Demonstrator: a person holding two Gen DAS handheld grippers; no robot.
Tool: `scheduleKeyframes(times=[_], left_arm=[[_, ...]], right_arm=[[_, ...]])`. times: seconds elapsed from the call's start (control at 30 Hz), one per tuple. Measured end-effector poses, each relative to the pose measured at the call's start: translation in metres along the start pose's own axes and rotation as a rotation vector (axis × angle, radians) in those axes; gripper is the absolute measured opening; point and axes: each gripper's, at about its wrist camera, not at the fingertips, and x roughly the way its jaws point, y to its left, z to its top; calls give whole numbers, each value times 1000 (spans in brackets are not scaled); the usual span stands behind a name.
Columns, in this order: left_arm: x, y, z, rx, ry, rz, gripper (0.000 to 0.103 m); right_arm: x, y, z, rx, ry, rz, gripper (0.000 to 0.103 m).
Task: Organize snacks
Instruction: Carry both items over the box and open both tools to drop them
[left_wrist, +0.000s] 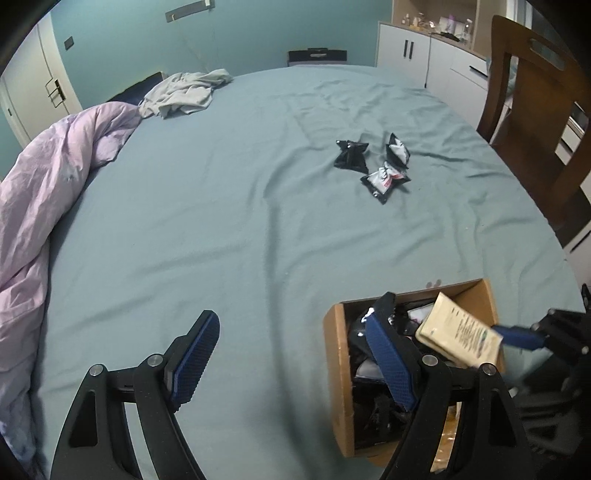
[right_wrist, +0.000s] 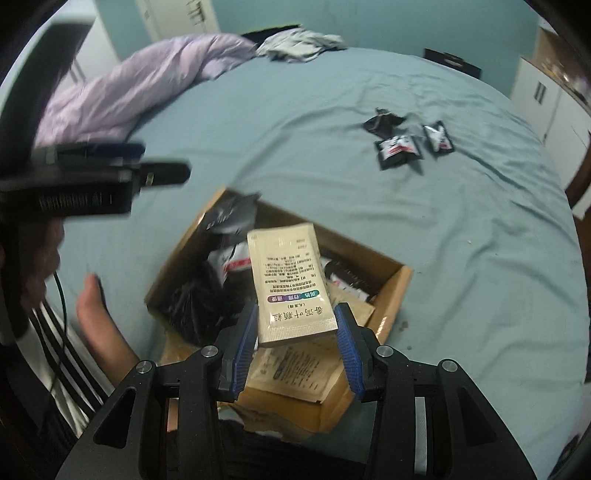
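Status check: the task is partly complete. The cardboard box (right_wrist: 397, 280) sits on the bed (left_wrist: 221, 221) at the near edge and already contains several dark packets (right_wrist: 199, 306) and at least one pale sachet lying flat at its near end. Treat these as sorted items.

Your right tool (right_wrist: 295, 338) is closed on a cream sachet (right_wrist: 288, 284), gripping it by its lower end. The sachet stands up from the pads and hangs directly above the open box, not yet touching the contents. In the left wrist view the same sachet (left_wrist: 461, 332) appears over the box's right side, held by the right tool (left_wrist: 517, 336).

Your left tool (left_wrist: 291, 363) is wide open and holds nothing. One finger is over the bare sheet, the other over the box's left portion. No packet sits between the pads.

Remaining work: three black snack packets (left_wrist: 373, 162) lie loose together on the sheet, well apart from the box, toward the far right of the bed. Judged from this layout, one release into the box is pending, followed by three more pickups.

A lilac duvet (left_wrist: 48, 192) and a grey garment (left_wrist: 184, 92) lie at the far left; neither belongs to the task
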Motion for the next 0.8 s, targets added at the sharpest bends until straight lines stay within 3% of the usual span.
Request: scheduleKeyframes(times=[0.2, 0.27, 0.37, 0.53, 0.8], left_arm=[[3, -5, -1, 28, 11, 5, 82], [3, -5, -1, 29, 13, 8, 82], [2, -3, 0, 18, 7, 10, 82], [4, 0, -2, 5, 12, 18, 82], [1, -6, -3, 37, 4, 18, 82]], right_arm=[[12, 8, 3, -22, 39, -3, 45], [11, 1, 5, 25, 28, 33, 48], [8, -20, 1, 147, 12, 106, 68], [-8, -54, -4, 328, -59, 205, 71], [-23, -94, -15, 527, -160, 74, 72]])
